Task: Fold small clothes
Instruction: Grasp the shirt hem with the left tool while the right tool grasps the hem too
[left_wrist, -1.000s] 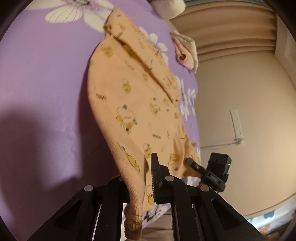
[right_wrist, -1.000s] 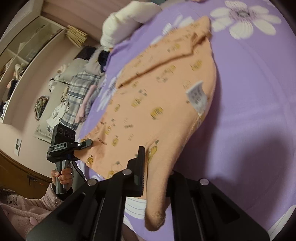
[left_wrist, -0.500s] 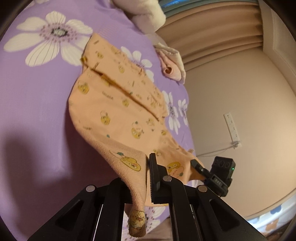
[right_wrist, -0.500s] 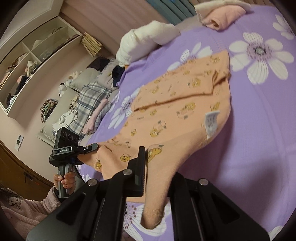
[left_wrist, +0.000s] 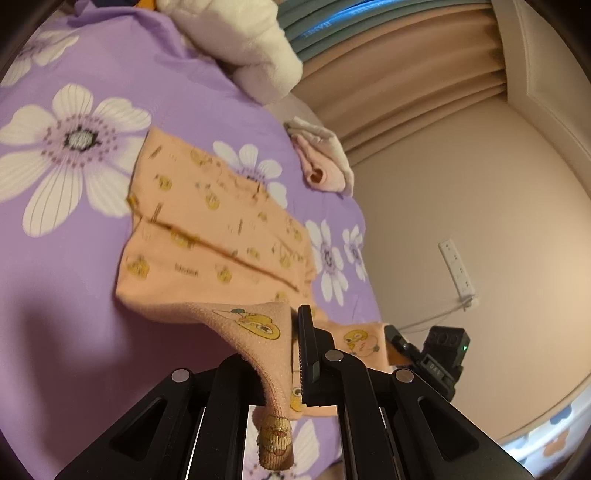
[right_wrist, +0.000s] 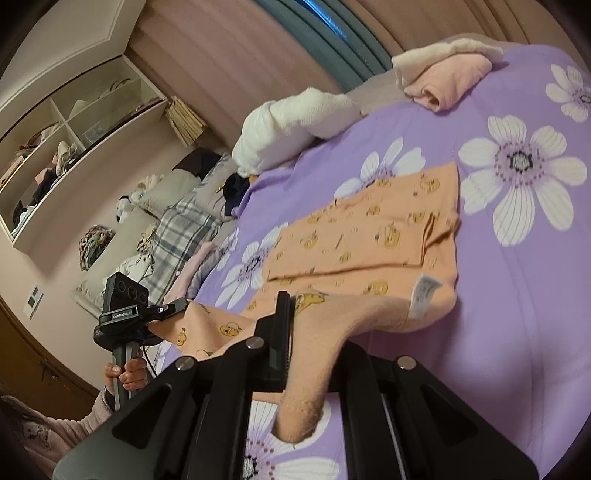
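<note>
An orange garment (left_wrist: 207, 236) printed with yellow ducks lies on the purple flowered bed cover (left_wrist: 55, 277), its far part folded flat and its near edge lifted. My left gripper (left_wrist: 290, 343) is shut on one near corner, and a ribbed cuff hangs below the fingers. In the right wrist view, my right gripper (right_wrist: 310, 332) is shut on the other near corner of the garment (right_wrist: 369, 236), whose white label shows. The near edge hangs stretched between the two grippers. Each wrist view shows the other gripper: the right gripper (left_wrist: 389, 334), and the left gripper (right_wrist: 181, 305) held by a hand.
A folded pink garment (right_wrist: 443, 81) and a white pillow (right_wrist: 295, 125) lie at the far end of the bed. Plaid clothes (right_wrist: 177, 232) are piled beside the bed, below wall shelves (right_wrist: 74, 147). A wall with a socket strip (left_wrist: 456, 269) stands on the other side.
Both grippers have risen and tilted up, lifting the garment's near edge off the bed. The garment now sits further away in both views, with more of the far bed showing.
</note>
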